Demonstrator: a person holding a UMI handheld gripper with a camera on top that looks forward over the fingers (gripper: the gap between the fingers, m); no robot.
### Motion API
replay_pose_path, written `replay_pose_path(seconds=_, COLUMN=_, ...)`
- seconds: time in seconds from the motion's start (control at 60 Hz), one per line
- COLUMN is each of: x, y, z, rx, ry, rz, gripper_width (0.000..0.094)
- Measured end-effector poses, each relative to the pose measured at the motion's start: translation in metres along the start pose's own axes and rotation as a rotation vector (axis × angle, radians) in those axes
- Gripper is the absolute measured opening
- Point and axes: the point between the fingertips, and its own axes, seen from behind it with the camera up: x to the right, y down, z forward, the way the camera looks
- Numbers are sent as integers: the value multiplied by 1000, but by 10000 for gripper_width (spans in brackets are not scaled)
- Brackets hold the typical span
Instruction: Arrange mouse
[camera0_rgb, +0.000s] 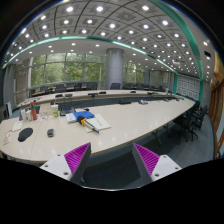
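Observation:
A small dark object, probably the mouse (50, 132), lies on the long pale table (130, 125), far ahead and to the left of my fingers. A dark rounded mat (25, 133) lies just left of it. My gripper (112, 152) is held above the table's near edge, well short of both. Its fingers are open, purple pads (76, 159) facing each other, with nothing between them.
A blue item (75, 114) and a white book or papers (97, 122) lie mid-table beyond the mouse. Bottles and small things (30, 108) stand at the far left. Black chairs (190, 120) line the right side. A second table row (110, 98) and a column (114, 70) stand behind.

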Motion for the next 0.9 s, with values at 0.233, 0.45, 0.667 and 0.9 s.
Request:
replay_pose_path(seconds=0.233, x=-20, y=31, z=17, rx=-54, ry=-8, rz=-32, gripper_width=858)
replay_pose_path(seconds=0.45, x=-86, y=66, z=31, rx=-95, ry=-84, rz=-86, gripper_width=856)
replay_pose_path(seconds=0.667, x=-195, y=91, z=53, rx=-96, ry=-198, rz=-128, gripper_width=855)
replay_pose_path(seconds=0.9, x=-314, y=106, z=103, rx=-133, ry=-314, rz=-148, gripper_width=854)
